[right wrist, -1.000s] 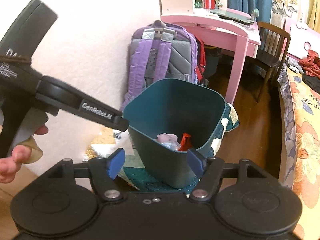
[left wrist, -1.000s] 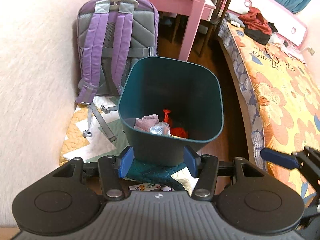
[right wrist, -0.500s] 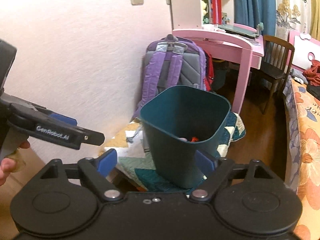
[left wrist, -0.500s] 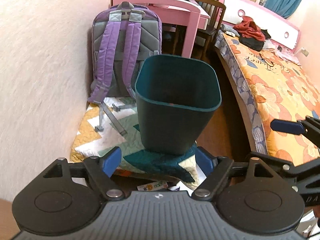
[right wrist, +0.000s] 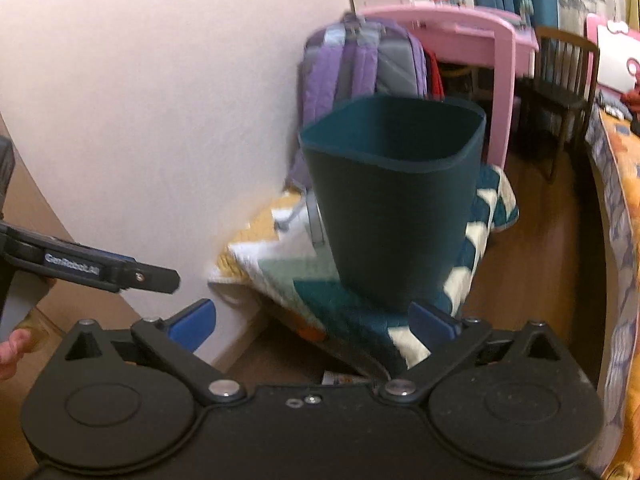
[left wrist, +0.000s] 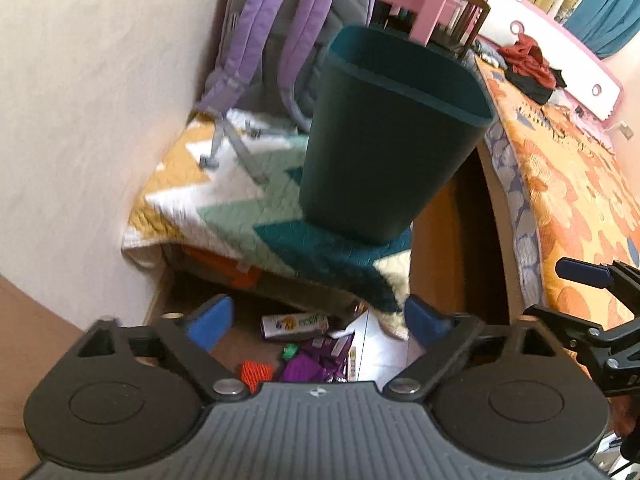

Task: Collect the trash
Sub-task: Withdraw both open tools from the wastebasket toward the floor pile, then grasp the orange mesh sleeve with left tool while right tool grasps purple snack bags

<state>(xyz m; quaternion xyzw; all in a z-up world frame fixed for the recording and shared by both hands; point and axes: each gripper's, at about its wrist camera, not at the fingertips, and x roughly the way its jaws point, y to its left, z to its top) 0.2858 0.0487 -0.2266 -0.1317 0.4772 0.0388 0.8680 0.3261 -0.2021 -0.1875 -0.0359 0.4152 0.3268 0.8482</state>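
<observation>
Reaching for the floor litter [left wrist: 298, 356] with the left tool [left wrist: 316, 318] and right tool [right wrist: 312, 322], both spread and empty, the bin [left wrist: 384, 140] on the quilt [left wrist: 224, 200] edge may be toppled.

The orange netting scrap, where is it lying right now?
In the left wrist view, the orange netting scrap lies on the floor, low and left of centre, beside purple wrappers, below the quilt.

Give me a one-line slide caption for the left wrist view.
Open left gripper above floor trash, facing the teal bin on a quilt.
</observation>
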